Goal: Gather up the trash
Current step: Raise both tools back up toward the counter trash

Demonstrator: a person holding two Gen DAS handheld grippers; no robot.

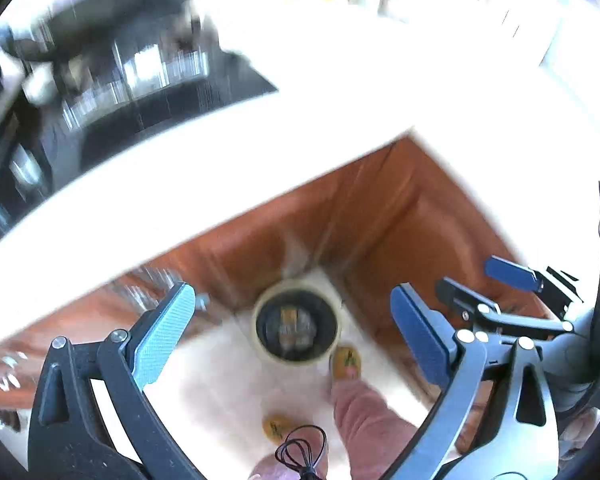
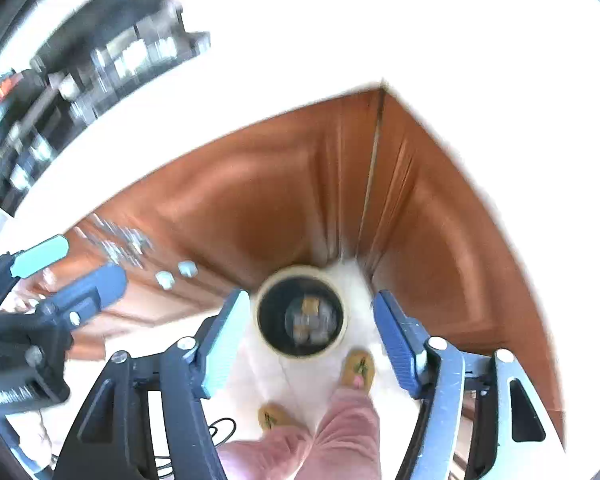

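Note:
A round cream-rimmed trash bin (image 1: 297,328) stands on the pale floor in the corner of the brown cabinets; blurred items lie in its dark inside. It also shows in the right wrist view (image 2: 302,312). My left gripper (image 1: 290,332) is open and empty, high above the bin. My right gripper (image 2: 310,338) is open and empty, also high above the bin. The right gripper shows at the right of the left wrist view (image 1: 464,280), and the left gripper at the left of the right wrist view (image 2: 66,268).
A white countertop (image 1: 340,92) wraps around the corner above brown cabinets (image 2: 260,200). A dark stove area with shiny items (image 1: 100,80) lies at the upper left. The person's pink trouser leg (image 2: 340,432) and tan slippers (image 2: 358,368) stand beside the bin.

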